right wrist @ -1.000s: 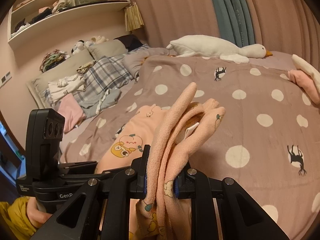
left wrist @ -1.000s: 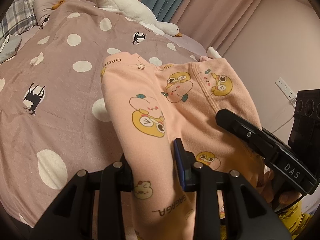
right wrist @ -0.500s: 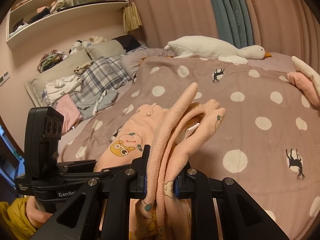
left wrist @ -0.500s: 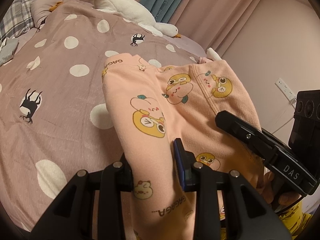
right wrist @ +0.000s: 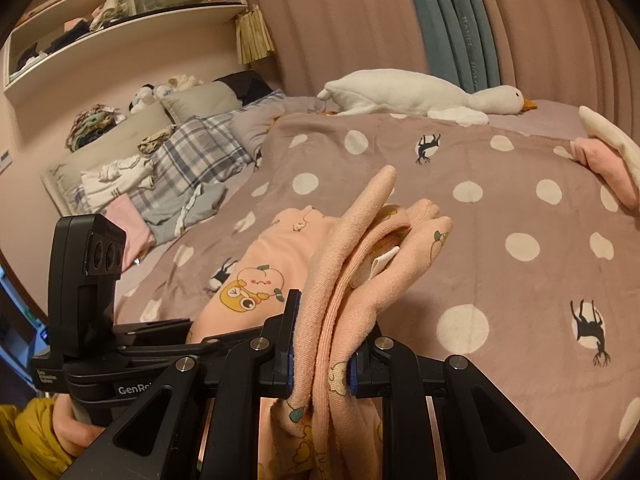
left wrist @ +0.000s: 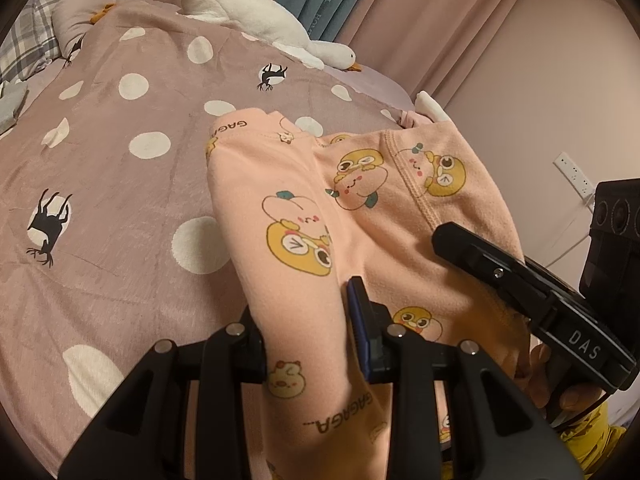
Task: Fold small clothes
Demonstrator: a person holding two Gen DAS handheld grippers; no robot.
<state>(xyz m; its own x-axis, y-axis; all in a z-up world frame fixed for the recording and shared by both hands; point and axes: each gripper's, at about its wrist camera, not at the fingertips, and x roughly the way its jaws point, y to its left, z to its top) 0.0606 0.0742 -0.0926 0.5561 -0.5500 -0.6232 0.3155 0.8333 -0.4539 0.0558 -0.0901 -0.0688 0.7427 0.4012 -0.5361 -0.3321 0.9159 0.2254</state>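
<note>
We hold the peach pyjama trousers (left wrist: 360, 216) above the bed (left wrist: 120, 184). Our left gripper (left wrist: 308, 320) is clamped on one fold of the fabric. Our right gripper (right wrist: 322, 344) is clamped on a bunched edge of several layers. The far end of the trousers lies on the dotted blanket (right wrist: 500, 208). A toy goose (right wrist: 412, 94) lies near the curtain (right wrist: 452, 20).

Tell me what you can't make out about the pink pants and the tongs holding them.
- Left wrist view: the left tongs' left finger is hidden behind the pink pants.
- Right wrist view: the pants' lower end runs off the bottom edge behind the right tongs.
- Either view: the waistband tag is too small to read.
</note>
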